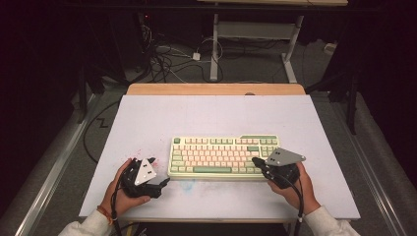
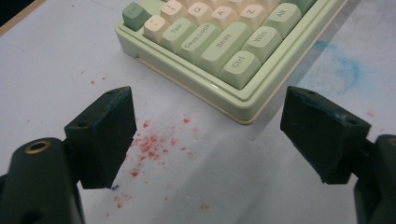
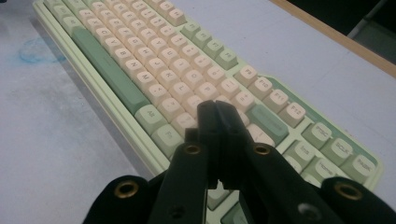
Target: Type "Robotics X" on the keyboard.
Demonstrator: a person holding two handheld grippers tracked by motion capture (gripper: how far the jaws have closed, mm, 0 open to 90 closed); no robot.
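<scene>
Hovering over keyboard [image 3: 196, 79]: R gripper [image 3: 218, 108], fingers together.

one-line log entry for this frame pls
left gripper: open, off table by Ctrl corner | right gripper: shut, tips over right-hand keys | pale green and cream keyboard: flat on white table | contact: cannot tell

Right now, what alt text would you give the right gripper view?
The right gripper, its jaws shut together, points down over the right end of a green and cream keyboard. The keyboard sits on a pale table marked with a faint blue smudge.
</scene>
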